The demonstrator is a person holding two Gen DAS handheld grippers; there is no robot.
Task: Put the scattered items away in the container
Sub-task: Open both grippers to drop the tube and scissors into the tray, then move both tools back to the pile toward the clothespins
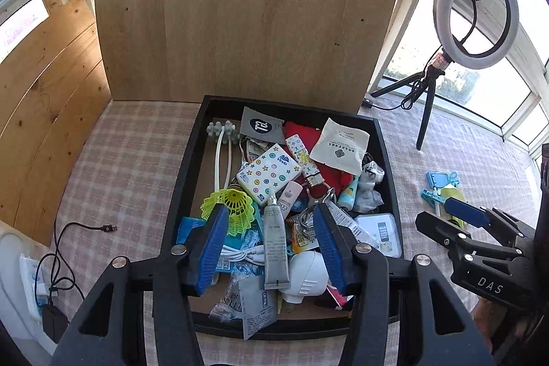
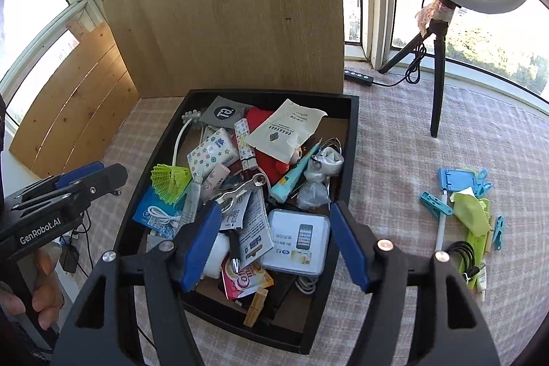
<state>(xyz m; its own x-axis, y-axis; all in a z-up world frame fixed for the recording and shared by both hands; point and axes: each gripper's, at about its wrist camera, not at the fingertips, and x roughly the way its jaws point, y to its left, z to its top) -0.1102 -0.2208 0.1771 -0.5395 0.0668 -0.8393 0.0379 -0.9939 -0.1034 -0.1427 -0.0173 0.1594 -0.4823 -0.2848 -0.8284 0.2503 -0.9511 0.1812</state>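
A black tray [image 1: 182, 174] [image 2: 346, 180] on the checked cloth is heaped with small items: a yellow shuttlecock [image 1: 231, 206] [image 2: 170, 179], a grey tube [image 1: 274, 246], a star-print tissue pack [image 1: 269, 174] [image 2: 212, 151], a white tin [image 2: 296, 242]. My left gripper [image 1: 271, 228] hangs open and empty over the tray's near half. My right gripper [image 2: 272, 230] is open and empty over the tray's near right part. Loose items lie on the cloth to the right: a blue phone stand [image 2: 454, 179] [image 1: 441, 179], blue clips [image 2: 435, 203], a green cloth [image 2: 471, 211], a black cable [image 2: 465, 256].
A wooden board [image 1: 247, 12] stands upright behind the tray. A ring light on a tripod [image 1: 477, 12] [image 2: 442, 23] stands at the back right. A charger and black cable [image 1: 65, 242] lie left of the tray. Windows ring the table.
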